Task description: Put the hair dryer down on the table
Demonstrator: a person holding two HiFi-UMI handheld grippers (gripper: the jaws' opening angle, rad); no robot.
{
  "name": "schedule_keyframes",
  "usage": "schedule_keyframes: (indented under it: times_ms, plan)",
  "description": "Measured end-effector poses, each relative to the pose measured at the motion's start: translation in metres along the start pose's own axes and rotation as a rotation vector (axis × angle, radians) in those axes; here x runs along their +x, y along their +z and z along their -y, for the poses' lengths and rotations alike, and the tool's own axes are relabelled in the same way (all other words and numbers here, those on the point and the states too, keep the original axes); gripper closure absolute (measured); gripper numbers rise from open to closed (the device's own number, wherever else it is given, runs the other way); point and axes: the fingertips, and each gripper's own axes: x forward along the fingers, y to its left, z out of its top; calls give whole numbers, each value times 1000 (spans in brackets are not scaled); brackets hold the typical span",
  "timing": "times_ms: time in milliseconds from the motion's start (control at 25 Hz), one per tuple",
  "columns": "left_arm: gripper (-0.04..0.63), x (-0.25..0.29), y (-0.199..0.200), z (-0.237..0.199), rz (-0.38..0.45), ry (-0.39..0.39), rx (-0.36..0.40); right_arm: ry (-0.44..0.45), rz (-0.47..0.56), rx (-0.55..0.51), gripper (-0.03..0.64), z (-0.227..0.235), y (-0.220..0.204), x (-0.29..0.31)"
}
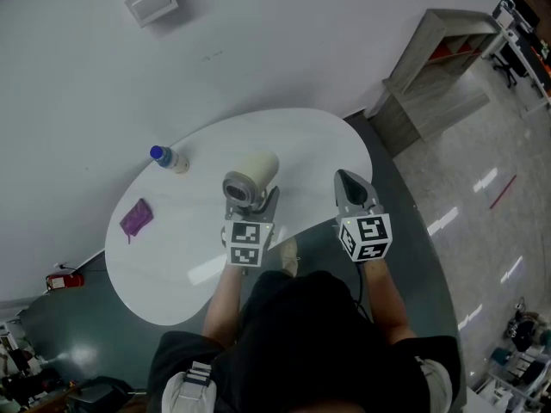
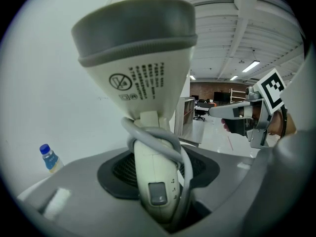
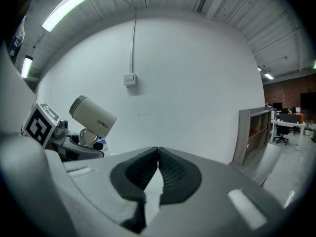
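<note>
- Cord (image 2: 159, 141) is my worry: it's looped round the handle of the hair dryer (image 1: 250, 178), right where the left claw (image 1: 248, 206) is clamped on it.
- So what goes wrong?
- The loop could drag on a jaw as the claw lets go and tip the dryer. The heavy barrel stands above the grip with its wide end up, so the dryer looks top-heavy. Let go too high, or set on its end, I'd expect it to fall over or roll.
- Where is it, exactly?
- Held over the middle of the table (image 1: 172, 256), apparently clear of the top. How high, I can't tell.
- And the right claw (image 1: 355, 193)?
- Jaws pressed together with nothing in them. It hangs over the table's near right edge, apart from the dryer.
- Is there room to land?
- Yes. The top is white, smooth and rounded. A blue-capped bottle (image 1: 169, 158) stands near the far edge and a small purple thing (image 1: 136, 218) lies to the left, both well away.
- The room?
- Plain white wall, glossy floor, and a wooden shelf unit (image 1: 448, 67) off to the right.
</note>
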Motion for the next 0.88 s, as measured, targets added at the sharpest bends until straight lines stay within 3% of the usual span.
schedule_keyframes:
  times_ms: [880]
  plan:
    - [364, 79, -73, -54, -169, -5, -88, 15, -153, 70, 611, -5, -60, 99]
